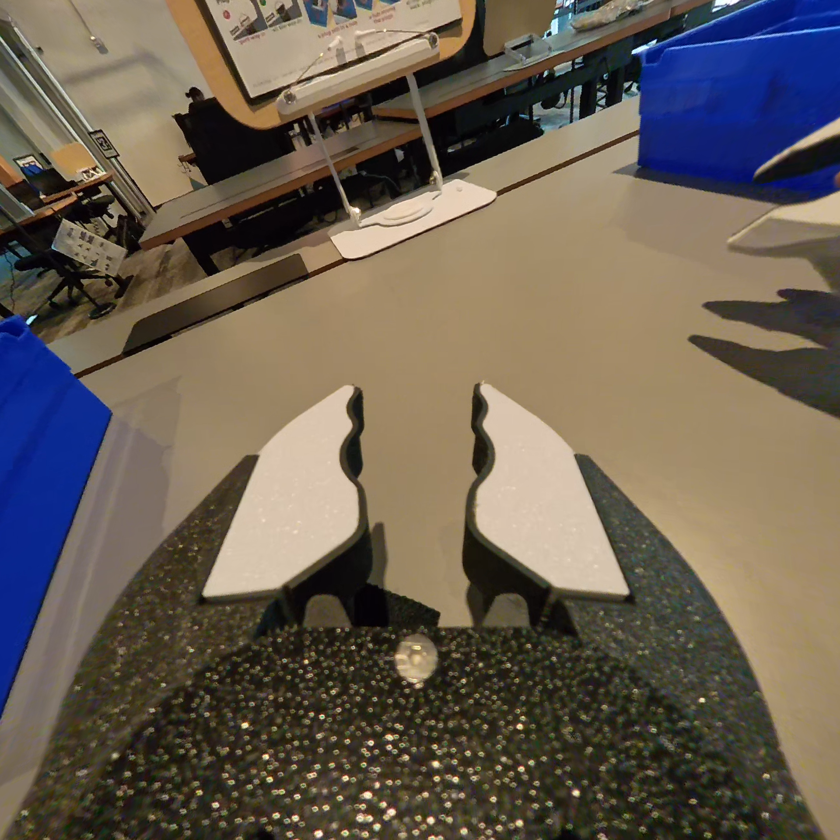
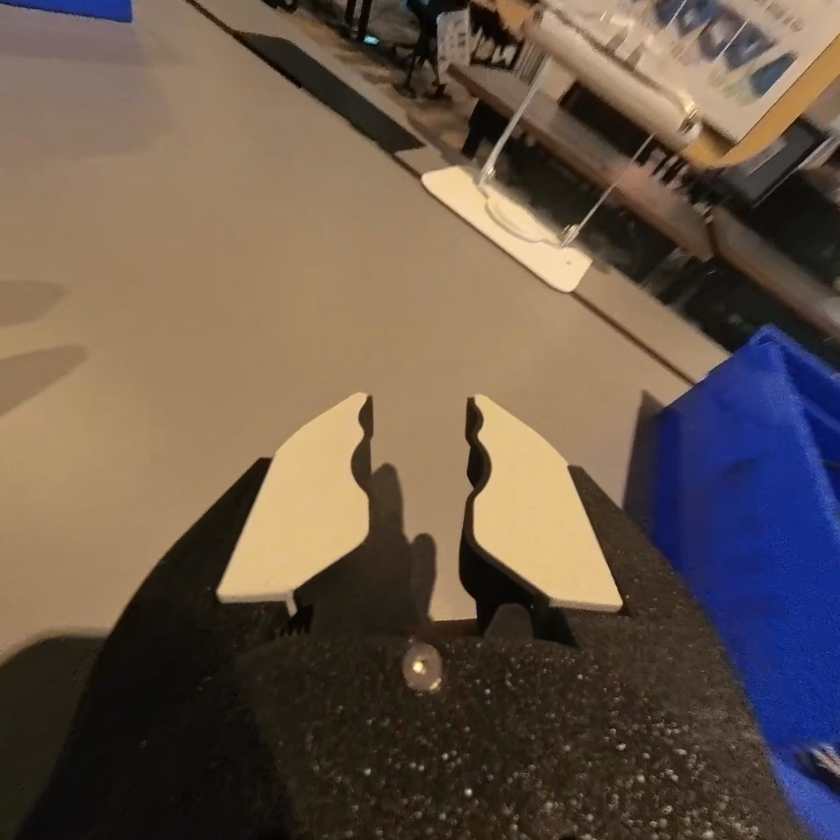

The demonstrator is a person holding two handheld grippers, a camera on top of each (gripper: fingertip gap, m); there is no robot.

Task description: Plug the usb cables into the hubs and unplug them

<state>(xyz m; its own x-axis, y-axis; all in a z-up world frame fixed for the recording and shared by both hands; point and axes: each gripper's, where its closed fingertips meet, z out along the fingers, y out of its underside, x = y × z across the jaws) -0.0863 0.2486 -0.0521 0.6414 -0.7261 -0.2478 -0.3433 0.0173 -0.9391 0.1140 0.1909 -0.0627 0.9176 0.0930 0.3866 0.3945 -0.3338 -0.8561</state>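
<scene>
No USB cable or hub shows in either view. My left gripper (image 1: pixel 417 388) is open and empty, held low over the bare grey table (image 1: pixel 500 318). My right gripper (image 2: pixel 419 397) is open and empty too, over the same grey table (image 2: pixel 204 250); its view is blurred by motion. The right gripper's fingers (image 1: pixel 791 218) reach into the left wrist view at the right edge and cast shadows on the tabletop.
A blue bin (image 1: pixel 736 91) stands at the back right, and shows close on the right in the right wrist view (image 2: pixel 736 522). Another blue bin (image 1: pixel 41 454) stands at my left. A white stand with clear legs (image 1: pixel 409 213) sits at the far table edge (image 2: pixel 504 222).
</scene>
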